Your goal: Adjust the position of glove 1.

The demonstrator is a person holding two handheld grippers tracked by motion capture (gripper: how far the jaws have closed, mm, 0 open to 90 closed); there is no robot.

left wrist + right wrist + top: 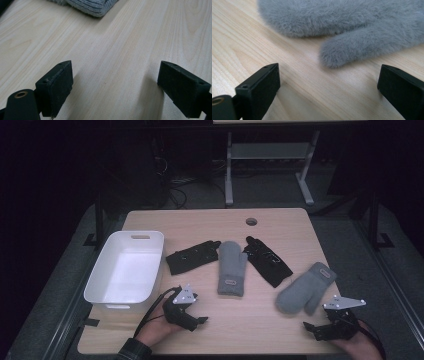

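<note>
1. Left gripper [202,320]: held low over the near edge of the wooden table [260,332], jaws spread wide, nothing between them. Same spread confirmed in the left gripper view [115,87], bare wood between the jaws.
2. Right gripper [309,326]: held low at the near right corner of the table, jaws released and wide apart, nothing grasped. Confirmed in the right gripper view [328,92], bare wood between the jaws.
3. Fluffy grey mitten [305,289]: lying flat just ahead of the right gripper, near but apart from it. In the right gripper view [342,20], thumb tip pointing toward the gap between the jaws, not touching either.
4. Knitted grey mitten [232,268]: lying flat ahead of the left gripper and to its right, cuff end nearest. In the left gripper view [87,6], only the cuff edge visible at the top, well clear of the jaws.
5. Black glove, left one [192,256]: lying flat farther ahead of the left gripper, just beside the knitted grey mitten.
6. Black glove, right one [267,261]: lying flat between the two mittens, ahead and left of the right gripper.
7. White tub [152,270]: standing upright just left of and ahead of the left gripper, interior showing nothing inside.
</note>
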